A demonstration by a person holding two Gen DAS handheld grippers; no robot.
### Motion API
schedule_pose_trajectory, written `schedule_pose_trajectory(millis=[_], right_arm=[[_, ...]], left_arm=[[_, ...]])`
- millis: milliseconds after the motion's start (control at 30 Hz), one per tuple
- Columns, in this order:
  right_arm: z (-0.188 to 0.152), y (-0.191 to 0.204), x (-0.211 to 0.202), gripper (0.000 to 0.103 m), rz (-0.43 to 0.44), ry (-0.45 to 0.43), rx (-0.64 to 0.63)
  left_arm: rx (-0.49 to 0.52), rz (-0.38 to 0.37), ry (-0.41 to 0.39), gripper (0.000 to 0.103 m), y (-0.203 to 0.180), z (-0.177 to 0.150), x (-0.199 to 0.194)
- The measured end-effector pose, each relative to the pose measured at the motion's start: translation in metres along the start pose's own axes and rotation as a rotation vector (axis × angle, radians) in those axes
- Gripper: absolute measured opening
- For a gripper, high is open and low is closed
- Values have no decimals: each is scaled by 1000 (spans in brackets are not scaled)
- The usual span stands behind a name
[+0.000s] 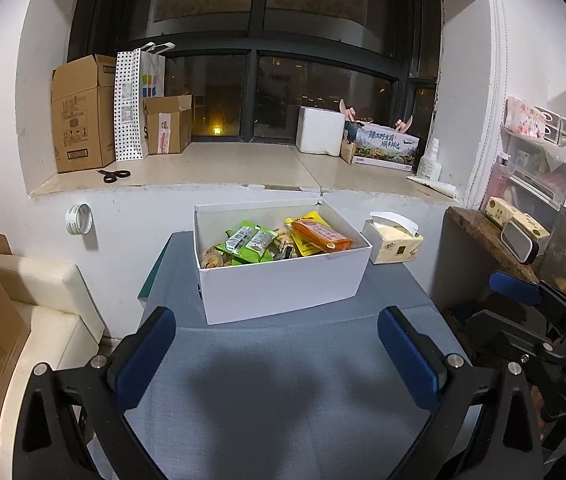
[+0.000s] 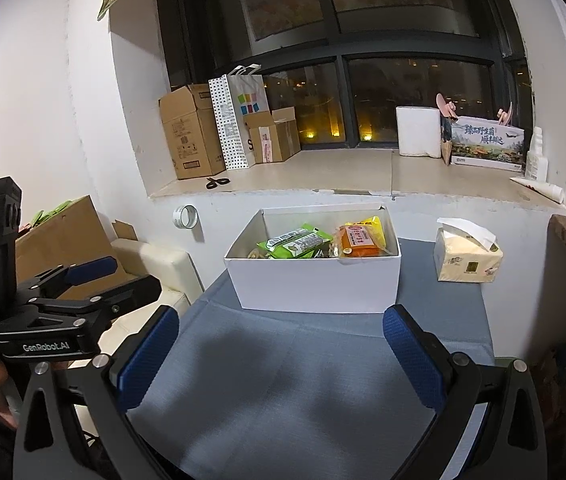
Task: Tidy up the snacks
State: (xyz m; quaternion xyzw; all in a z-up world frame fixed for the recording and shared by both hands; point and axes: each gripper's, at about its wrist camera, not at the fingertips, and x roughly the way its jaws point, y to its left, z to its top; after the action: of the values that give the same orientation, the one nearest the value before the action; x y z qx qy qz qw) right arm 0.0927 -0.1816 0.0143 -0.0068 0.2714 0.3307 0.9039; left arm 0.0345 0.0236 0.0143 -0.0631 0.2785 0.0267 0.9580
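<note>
A white open box (image 1: 283,284) stands on the blue-grey tablecloth (image 1: 283,380) and holds snack packets: green packets (image 1: 251,240), an orange packet (image 1: 323,234) over a yellow one, and small wrapped pieces at the left. The box also shows in the right wrist view (image 2: 315,284), with the green packets (image 2: 295,242) and the orange packet (image 2: 359,240). My left gripper (image 1: 277,354) is open and empty, short of the box. My right gripper (image 2: 281,354) is open and empty, also short of the box. Each gripper shows at the edge of the other's view.
A tissue pack (image 1: 395,242) lies right of the box, also seen in the right wrist view (image 2: 469,258). The windowsill (image 1: 243,164) behind holds cardboard boxes, a dotted bag, scissors (image 1: 115,175) and a printed carton. A cream seat (image 1: 43,312) stands left, a wooden shelf (image 1: 479,228) right.
</note>
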Motion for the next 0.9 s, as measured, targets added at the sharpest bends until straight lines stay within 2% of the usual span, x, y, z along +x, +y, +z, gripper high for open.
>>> schedule_pose_trajectory(millis=[900], right_arm=[[-1,0,0,103,8,9,1]], left_arm=[[-2,-7,16,103,-1,-3,1]])
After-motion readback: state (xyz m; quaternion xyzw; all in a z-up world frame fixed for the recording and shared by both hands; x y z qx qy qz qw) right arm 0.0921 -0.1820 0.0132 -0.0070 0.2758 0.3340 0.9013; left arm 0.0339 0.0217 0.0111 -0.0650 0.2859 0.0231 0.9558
